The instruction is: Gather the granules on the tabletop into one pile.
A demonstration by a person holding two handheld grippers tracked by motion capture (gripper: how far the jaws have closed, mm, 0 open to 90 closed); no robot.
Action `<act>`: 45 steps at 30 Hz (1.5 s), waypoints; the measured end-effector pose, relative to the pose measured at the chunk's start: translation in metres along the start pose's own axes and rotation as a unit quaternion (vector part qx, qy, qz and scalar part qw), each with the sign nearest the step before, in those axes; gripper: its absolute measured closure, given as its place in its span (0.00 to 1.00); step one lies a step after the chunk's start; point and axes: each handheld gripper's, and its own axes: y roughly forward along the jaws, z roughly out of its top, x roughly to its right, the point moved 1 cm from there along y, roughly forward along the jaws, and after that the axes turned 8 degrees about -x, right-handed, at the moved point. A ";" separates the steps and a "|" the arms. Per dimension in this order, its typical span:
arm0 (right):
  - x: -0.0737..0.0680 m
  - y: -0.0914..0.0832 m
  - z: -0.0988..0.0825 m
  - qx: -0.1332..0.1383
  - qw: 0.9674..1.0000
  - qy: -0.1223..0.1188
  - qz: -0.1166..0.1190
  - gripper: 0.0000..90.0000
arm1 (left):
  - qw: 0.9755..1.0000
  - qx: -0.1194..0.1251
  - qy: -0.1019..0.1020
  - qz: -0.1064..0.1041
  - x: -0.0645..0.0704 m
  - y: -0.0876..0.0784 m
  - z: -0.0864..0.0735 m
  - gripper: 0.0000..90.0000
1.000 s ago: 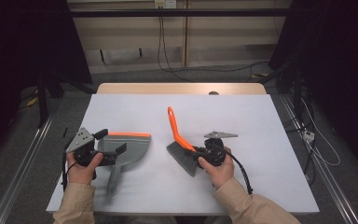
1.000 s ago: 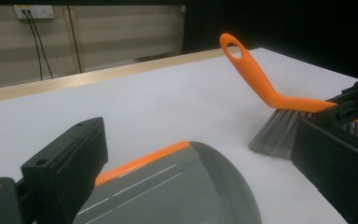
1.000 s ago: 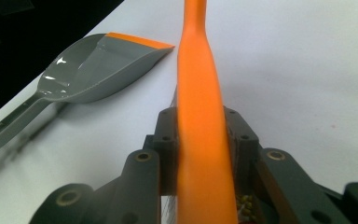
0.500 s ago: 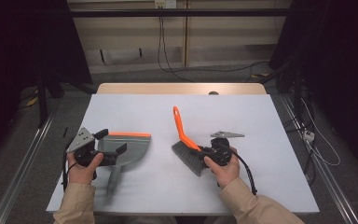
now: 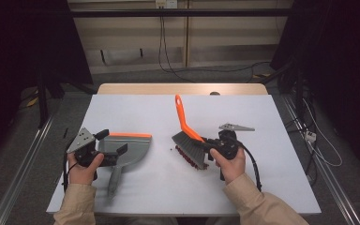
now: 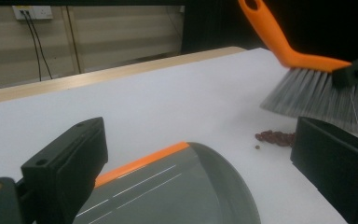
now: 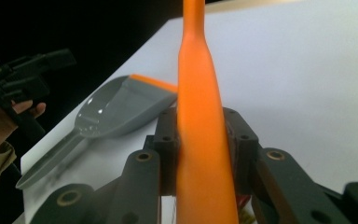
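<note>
A person sits at a white table point(image 5: 272, 140) with a gripper in each hand. The right gripper point(image 5: 211, 146) is clamped tight on the orange handle of a brush point(image 5: 187, 136), and its two black jaws press on both sides of the handle. The brush is near the middle of the table, with its handle pointing up and away from the person. Its grey bristles point down over a small heap of red beans point(image 5: 190, 157) on the table. The left gripper point(image 5: 114, 149) is over a grey dustpan point(image 5: 131, 147) with an orange edge, which lies flat on the left part of the table. The jaws of the left gripper stand wide apart, one on each side of the pan, and do not squeeze it. The dustpan and the brush are well apart, with the beans between them.
</note>
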 end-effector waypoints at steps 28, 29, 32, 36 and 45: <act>0.042 0.061 0.029 -0.037 0.952 -0.304 0.019 0.79 | 1.000 -0.010 -0.006 -0.001 -0.002 0.003 -0.002 0.04; 0.043 0.062 0.029 -0.038 0.950 -0.307 0.025 0.79 | 1.000 -0.010 -0.006 0.000 -0.002 0.003 -0.002 0.04; 0.042 0.065 0.029 -0.040 0.944 -0.327 0.034 0.79 | 1.000 -0.010 -0.007 0.000 -0.002 0.003 -0.002 0.04; 0.038 0.070 0.030 -0.049 0.937 -0.344 0.043 0.79 | 1.000 -0.009 -0.007 -0.002 -0.003 0.003 -0.002 0.04; 0.032 0.074 0.025 -0.061 0.924 -0.371 0.076 0.79 | 1.000 -0.010 -0.007 -0.001 -0.004 0.003 -0.002 0.04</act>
